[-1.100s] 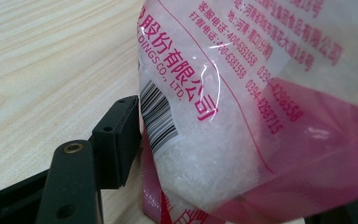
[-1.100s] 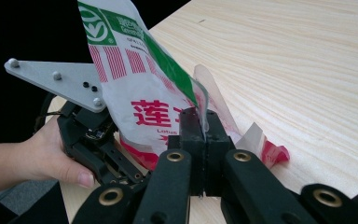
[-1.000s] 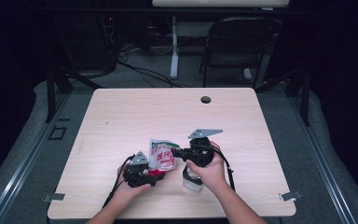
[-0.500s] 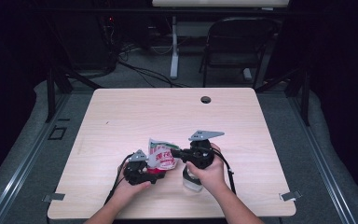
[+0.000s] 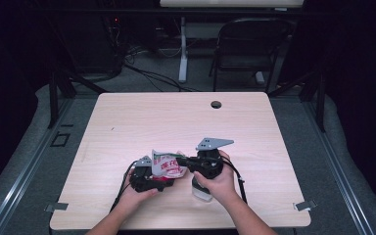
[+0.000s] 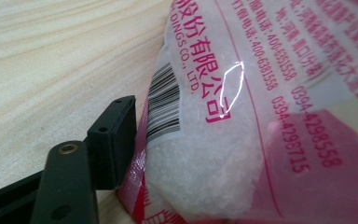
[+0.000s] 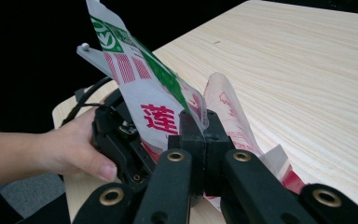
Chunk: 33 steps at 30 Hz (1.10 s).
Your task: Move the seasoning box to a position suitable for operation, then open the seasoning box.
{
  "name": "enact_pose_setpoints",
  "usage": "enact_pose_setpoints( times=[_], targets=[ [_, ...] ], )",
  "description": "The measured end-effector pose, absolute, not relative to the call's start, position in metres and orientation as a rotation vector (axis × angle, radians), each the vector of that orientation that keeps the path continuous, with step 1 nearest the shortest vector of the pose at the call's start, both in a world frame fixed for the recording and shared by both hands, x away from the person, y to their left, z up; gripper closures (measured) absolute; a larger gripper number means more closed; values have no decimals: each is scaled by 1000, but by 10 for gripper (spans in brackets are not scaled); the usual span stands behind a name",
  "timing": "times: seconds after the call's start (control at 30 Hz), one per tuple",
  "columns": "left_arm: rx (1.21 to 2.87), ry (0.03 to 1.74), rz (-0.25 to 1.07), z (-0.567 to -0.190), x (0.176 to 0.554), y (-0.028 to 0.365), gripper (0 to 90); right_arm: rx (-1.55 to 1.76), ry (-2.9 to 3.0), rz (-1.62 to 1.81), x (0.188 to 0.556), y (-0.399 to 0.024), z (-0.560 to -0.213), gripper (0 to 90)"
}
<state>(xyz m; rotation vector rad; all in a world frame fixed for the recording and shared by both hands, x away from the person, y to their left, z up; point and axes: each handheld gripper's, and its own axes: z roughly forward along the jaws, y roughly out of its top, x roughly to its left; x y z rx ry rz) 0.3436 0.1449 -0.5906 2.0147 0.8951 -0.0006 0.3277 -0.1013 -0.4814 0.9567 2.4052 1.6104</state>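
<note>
**Both grippers on a plastic bag at the table's near edge**

Near edge, high view: left hand (image 5: 136, 192) and right hand (image 5: 219, 182) each hold a gripper. Between them, raised off the table (image 5: 274, 127), a red-and-white printed plastic bag (image 5: 166, 164) of white granules.

Right gripper (image 7: 204, 128): fingers closed flat together, pinching the bag's upper film. Loose top flap, with green and red print, stands upright above them.

Left gripper (image 5: 147, 180): one black finger (image 6: 114, 137) pressed against the bag's barcode edge; the other is hidden behind the bag. Cannot tell whether it grips.

A small clear object (image 5: 200, 190) sits just under the right hand.

Far side of table: a round dark hole (image 5: 216, 104). Beyond, on the floor, a folding chair (image 5: 247, 49).
</note>
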Motion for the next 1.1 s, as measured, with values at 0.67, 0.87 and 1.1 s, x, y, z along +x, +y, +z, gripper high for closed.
enact_pose_setpoints(
  times=[0.67, 0.87, 1.1],
  targets=[
    [2034, 856, 100, -580, 339, 142, 551, 965, 2365, 1656, 324, -107, -469, 900],
    [2048, 856, 129, -577, 338, 143, 583, 980, 2365, 1661, 326, -109, -468, 900],
    [2069, 859, 192, -575, 337, 142, 596, 990, 2367, 1645, 325, -110, -468, 900]
  ],
)
